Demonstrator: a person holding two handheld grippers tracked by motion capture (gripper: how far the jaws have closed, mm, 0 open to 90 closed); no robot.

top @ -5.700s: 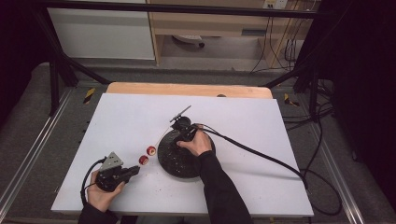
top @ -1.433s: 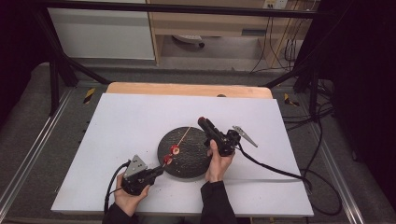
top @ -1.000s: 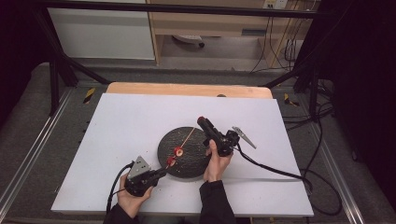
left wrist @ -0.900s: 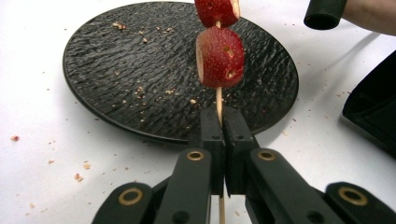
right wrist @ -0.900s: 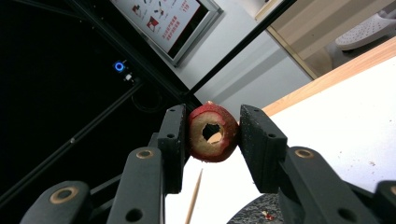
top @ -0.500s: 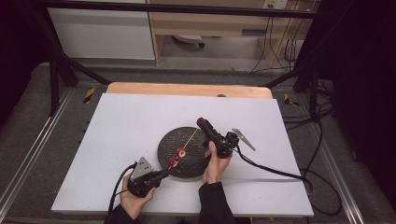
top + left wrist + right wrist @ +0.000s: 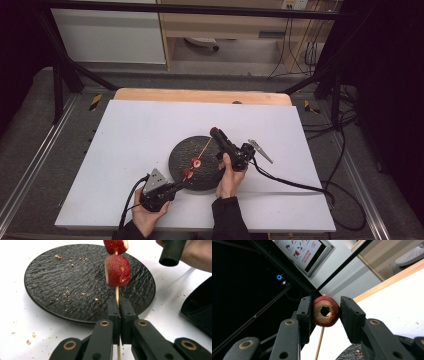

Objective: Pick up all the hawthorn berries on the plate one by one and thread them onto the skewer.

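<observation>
Red fruit pieces (image 7: pixel 192 168) unmoved, skewer (image 7: pixel 205 148) unchanged

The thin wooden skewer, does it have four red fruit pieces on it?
No, in the left gripper view the thin wooden skewer carries two red fruit pieces above the shut left claw.

My table (image 7: pixel 125 150): white top, wooden strip along far edge. Black textured plate (image 7: pixel 185 152) lies near middle, flat on white surface. Crumbs (image 7: pixel 30 338) scattered on surface beside plate. My right gripper's cable (image 7: pixel 295 184) trails across right side.
</observation>
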